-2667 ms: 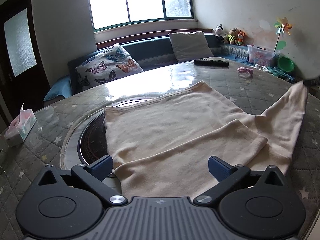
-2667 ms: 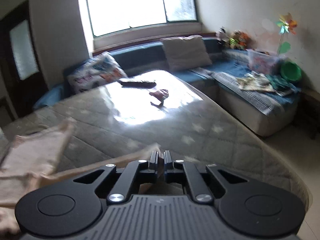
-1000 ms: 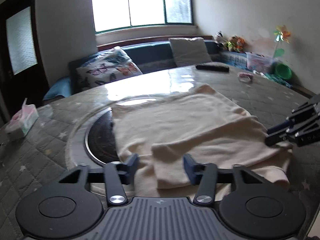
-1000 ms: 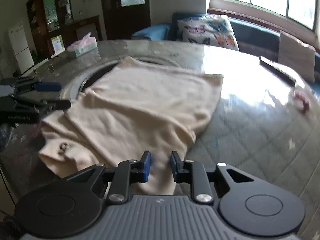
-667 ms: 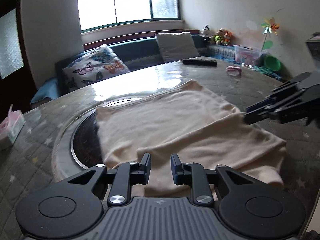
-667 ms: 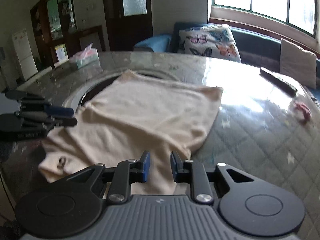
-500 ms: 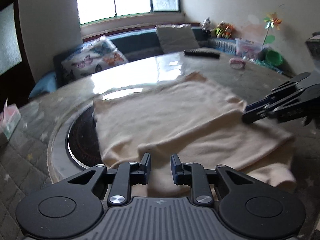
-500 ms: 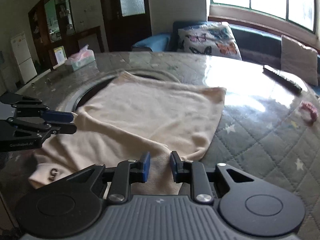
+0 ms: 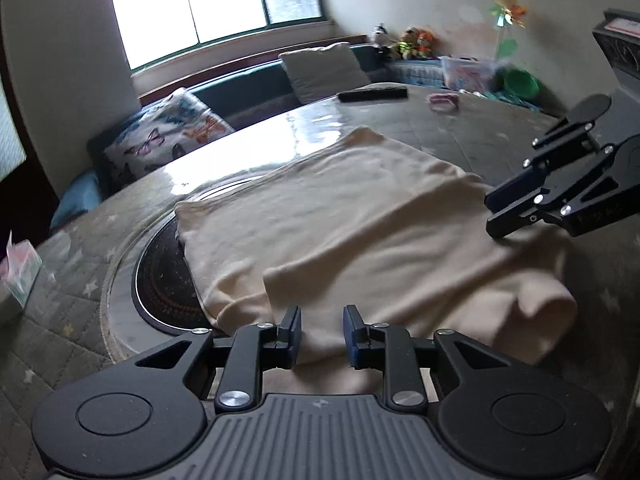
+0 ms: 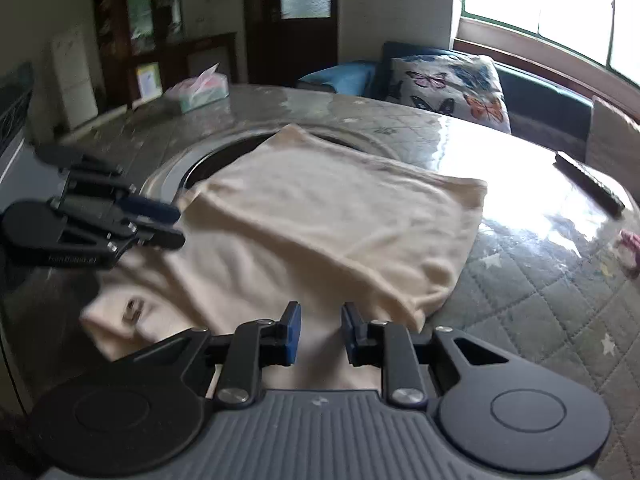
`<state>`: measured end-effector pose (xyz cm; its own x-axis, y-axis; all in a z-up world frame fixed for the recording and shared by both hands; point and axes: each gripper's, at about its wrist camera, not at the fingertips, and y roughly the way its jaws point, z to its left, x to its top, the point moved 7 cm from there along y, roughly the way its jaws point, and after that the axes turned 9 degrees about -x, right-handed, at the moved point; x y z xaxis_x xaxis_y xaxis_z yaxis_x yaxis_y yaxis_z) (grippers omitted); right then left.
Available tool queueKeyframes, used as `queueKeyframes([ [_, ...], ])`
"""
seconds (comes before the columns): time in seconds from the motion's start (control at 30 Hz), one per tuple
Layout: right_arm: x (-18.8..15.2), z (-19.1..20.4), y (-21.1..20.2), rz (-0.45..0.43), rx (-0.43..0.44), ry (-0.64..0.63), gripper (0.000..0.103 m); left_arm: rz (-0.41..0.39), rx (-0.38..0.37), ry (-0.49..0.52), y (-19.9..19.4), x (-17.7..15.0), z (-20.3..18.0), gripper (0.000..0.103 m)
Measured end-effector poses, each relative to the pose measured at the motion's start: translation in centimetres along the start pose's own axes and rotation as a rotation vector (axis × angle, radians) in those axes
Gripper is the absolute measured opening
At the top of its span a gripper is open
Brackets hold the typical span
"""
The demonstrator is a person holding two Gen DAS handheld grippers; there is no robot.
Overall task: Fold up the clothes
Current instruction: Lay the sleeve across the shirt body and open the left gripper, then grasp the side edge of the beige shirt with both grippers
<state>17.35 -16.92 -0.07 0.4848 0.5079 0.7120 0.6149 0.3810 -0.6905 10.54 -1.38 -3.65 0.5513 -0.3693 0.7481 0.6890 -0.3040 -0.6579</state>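
A living room with a bright window (image 9: 216,8) and a dark sofa along the wall lies behind a round counter (image 10: 540,312) covered in grey quilted cloth with small stars under a glossy, light-reflecting sheet. A dark circular inset (image 9: 160,280) sits in the counter's middle.

Across it lies the cream garment (image 9: 360,216), soft knit, partly folded: a flat rectangular upper layer lies over a wider lower layer, and a rounded, tube-like fold bulges at one near corner.

The left gripper (image 9: 322,334) hangs over the garment's near edge. Its jaws stand a narrow gap apart and are opening; cloth shows in the gap, but the blue pads do not visibly press on it. The right gripper (image 10: 319,334) hangs over the opposite near edge, its jaws likewise slightly parted and opening, with cloth seen between them and no clear pinch. In the left wrist view the right gripper's black fingertips sit at the garment's right side, just above or touching the cloth; which one cannot be told.

A black remote (image 9: 372,94), a small pink item (image 9: 442,100) and a tissue box (image 10: 198,92) rest on the counter well away from the garment. A butterfly-print cushion (image 10: 448,84) leans on the sofa.
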Motion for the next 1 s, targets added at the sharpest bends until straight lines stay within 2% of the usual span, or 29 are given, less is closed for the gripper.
queueKeyframes([
  [0.1, -1.1, 0.8, -0.9, -0.007, -0.017, -0.054, 0.029, 0.0, -0.003, 0.026, -0.9, -0.6, -0.4, 0.028],
  [0.13, -1.4, 1.0, -1.3, -0.011, -0.025, -0.071, 0.029, 0.003, -0.003, 0.039, -1.2, -0.9, -0.6, 0.032],
  [0.2, -1.9, 1.2, -1.9, -0.01, -0.027, -0.084, 0.029, 0.011, 0.003, 0.064, -1.8, -1.5, -1.0, 0.033],
  [0.33, -3.3, 1.3, -2.5, 0.015, -0.021, -0.074, 0.029, 0.014, -0.008, 0.097, -3.2, -2.6, -1.7, 0.034],
  [0.47, -3.3, 0.8, -3.8, -0.012, -0.02, -0.039, 0.029, 0.012, -0.027, 0.15, -4.6, -3.4, -2.5, 0.034],
  [0.6, -4.2, 0.5, -3.3, 0.025, 0.016, 0.002, 0.029, 0.027, -0.042, 0.184, -4.9, -4.1, -3.2, 0.037],
  [0.77, -4.0, 0.5, -4.2, 0.015, 0.018, -0.016, 0.03, 0.019, -0.064, 0.253, -5.0, -4.5, -4.3, 0.039],
  [0.87, -3.9, 0.7, -4.9, 0.009, 0.01, -0.058, 0.038, 0.012, -0.062, 0.288, -4.4, -4.5, -4.8, 0.039],
  [1.0, -4.2, 1.1, -5.3, 0.016, -0.005, -0.123, 0.042, -0.016, -0.061, 0.307, -3.8, -4.1, -5.4, 0.038],
])
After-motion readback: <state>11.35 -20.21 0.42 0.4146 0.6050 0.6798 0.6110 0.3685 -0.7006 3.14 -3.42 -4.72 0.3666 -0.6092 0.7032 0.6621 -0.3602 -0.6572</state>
